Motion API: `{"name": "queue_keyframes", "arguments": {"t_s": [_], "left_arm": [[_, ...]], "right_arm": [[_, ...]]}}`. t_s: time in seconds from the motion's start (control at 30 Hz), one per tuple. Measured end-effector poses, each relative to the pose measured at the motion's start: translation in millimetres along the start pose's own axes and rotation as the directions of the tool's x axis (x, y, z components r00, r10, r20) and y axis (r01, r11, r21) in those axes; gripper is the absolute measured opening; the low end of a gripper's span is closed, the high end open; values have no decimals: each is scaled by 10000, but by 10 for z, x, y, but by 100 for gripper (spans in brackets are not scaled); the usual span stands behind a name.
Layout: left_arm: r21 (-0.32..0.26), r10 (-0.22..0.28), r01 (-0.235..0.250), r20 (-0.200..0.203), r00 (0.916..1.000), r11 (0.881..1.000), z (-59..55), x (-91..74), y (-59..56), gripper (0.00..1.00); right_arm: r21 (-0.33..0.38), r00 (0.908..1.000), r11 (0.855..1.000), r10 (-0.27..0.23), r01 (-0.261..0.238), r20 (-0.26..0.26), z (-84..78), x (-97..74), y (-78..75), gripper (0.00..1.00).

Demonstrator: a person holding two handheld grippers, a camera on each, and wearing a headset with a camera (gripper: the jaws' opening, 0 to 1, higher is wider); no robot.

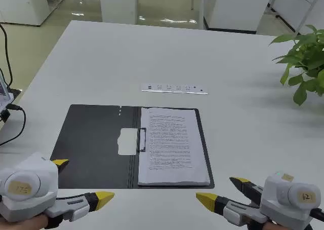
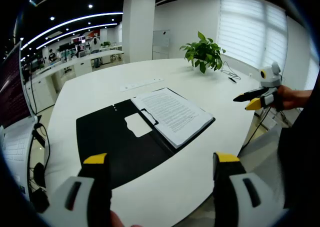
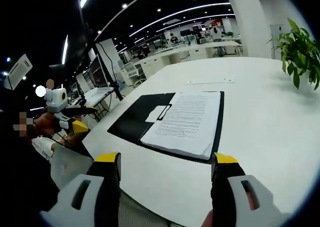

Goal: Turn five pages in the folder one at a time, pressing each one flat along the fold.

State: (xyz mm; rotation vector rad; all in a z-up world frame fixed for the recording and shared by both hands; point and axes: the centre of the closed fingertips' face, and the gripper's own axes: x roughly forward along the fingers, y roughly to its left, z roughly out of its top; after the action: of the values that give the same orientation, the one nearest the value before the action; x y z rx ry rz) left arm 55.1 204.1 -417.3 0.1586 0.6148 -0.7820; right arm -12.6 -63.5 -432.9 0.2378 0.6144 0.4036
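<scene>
Near the folder [image 1: 91, 144], left hand-held gripper [image 1: 82, 179] and right hand-held gripper [image 1: 221, 188] gape empty.

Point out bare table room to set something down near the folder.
Bare tabletop lies right of the folder up to the potted plant, and beyond the socket strip. Left is tighter: a cable. The left gripper and right gripper, both open, crowd the near edge.

The number "62" is read on a label [image 1: 306, 196] at the rear of the right tool [image 1: 221, 190]. Ahead of it, the printed page [image 1: 172, 146] cannot be read.
</scene>
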Motion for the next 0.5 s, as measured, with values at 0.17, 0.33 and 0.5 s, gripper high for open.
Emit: {"name": "queue_keyframes", "arguments": {"t_s": [0.17, 0.33, 0.5], "left_arm": [[-25, 3, -3, 15, 10000, 10000, 19, -1, -3, 84], [-31, -10, 10, 5, 10000, 10000, 15, 2, -7, 83], [-38, -13, 13, -2, 10000, 10000, 1, 1, -6, 83]], "right_arm": [[13, 10000, 10000, -14, 14, -4, -1, 3, 3, 71], [59, 10000, 10000, -27, 27, 10, -1, 1, 2, 71], [105, 10000, 9999, -58, 58, 19, -3, -3, -7, 70]]}}
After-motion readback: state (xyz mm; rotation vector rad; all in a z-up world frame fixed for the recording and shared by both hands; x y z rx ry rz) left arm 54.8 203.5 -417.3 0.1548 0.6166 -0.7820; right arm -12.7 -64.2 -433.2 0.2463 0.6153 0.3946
